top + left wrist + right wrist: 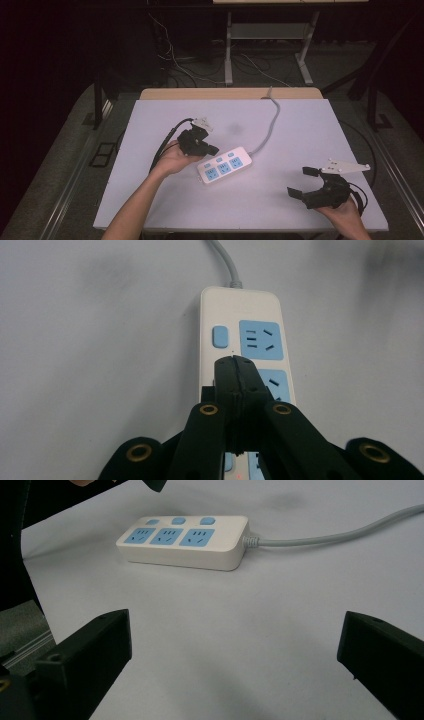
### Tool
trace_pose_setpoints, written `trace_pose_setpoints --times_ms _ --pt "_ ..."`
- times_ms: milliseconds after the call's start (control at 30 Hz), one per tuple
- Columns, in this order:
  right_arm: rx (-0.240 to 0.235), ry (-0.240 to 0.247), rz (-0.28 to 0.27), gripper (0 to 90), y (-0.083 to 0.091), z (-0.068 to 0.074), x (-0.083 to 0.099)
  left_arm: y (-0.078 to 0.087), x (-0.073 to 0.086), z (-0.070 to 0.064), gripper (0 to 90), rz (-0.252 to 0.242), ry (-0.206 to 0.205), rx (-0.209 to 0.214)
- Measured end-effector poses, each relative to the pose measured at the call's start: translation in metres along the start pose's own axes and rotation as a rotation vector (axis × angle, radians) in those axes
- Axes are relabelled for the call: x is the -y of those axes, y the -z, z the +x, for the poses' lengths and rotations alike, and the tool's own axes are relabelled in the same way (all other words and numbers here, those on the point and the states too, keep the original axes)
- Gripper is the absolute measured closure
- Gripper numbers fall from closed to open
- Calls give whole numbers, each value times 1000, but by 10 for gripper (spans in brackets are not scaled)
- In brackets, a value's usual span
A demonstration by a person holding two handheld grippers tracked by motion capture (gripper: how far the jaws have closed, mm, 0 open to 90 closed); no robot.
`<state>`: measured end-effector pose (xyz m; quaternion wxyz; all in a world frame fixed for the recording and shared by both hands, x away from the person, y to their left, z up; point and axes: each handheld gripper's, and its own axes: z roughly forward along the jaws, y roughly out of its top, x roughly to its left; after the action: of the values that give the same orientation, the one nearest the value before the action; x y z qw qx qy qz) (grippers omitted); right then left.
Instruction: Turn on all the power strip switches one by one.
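Observation:
A white power strip [225, 165] with three blue sockets and three blue switches lies flat near the middle of the table, its grey cable [270, 125] running off toward the far edge. My left gripper [214, 149] is shut with nothing between its jaws. In the left gripper view, its closed tips [235, 365] hang over the strip [235, 310] by the middle switch; I cannot tell if they touch it. My right gripper [301, 181] stands wide open near the front right, well apart from the strip. The right gripper view looks past that gripper [235, 630] to the strip [185, 542].
The strip rests on a white table top [300, 130] with bare surface on every side. Beyond the far edge there are table legs [228, 45] and loose cables on the dark floor. The front edge runs close below my right hand [345, 220].

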<state>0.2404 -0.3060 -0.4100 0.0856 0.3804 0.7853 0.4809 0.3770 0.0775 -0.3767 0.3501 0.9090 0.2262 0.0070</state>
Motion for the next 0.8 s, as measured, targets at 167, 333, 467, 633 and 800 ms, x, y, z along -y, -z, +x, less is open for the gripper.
trace_pose_setpoints --times_ms 167,333,467,633,800 --pt "0 1 0 9 0 0 0 -6 -2 0 898 10 2 5" --pt "-1 0 0 10 0 -1 0 -9 -1 2 898 15 3 3" --pt "-1 1 0 9 0 0 0 -12 0 4 897 14 6 4" --pt "-1 -1 0 9 -1 0 0 -18 0 4 898 18 4 10" --pt "-2 1 -1 9 0 -1 0 -25 0 4 897 30 4 17"
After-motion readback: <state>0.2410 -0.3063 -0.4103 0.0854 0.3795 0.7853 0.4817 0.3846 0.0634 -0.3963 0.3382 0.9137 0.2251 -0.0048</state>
